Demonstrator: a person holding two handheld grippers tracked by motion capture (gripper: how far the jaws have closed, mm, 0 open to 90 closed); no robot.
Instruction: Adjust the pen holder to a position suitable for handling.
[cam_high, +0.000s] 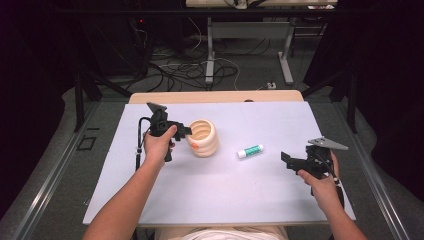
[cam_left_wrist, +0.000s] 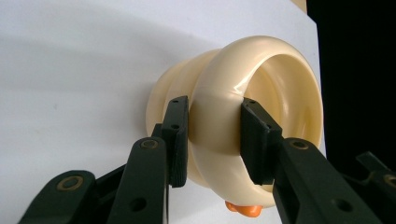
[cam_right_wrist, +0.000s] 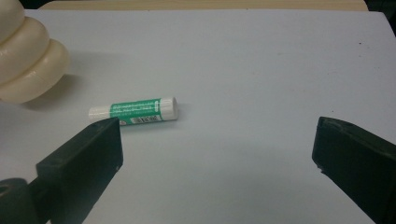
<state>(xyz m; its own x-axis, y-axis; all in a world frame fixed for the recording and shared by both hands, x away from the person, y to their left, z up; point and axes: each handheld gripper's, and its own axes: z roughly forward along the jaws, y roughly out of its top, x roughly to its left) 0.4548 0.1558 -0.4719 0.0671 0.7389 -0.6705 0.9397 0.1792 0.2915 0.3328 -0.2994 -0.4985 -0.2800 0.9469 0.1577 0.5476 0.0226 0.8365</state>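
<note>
Cream ribbed cup stands left of centre on the white surface, its rim pinched between the left gripper fingers, forearm angled inward. Right gripper hovers level, fingers spread wide, aimed at a green-and-white tube.

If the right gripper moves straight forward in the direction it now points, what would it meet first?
Probably the small white and green glue stick lying on the white table. It sits slightly toward one side of the open right gripper, so depth and alignment are uncertain.
</note>
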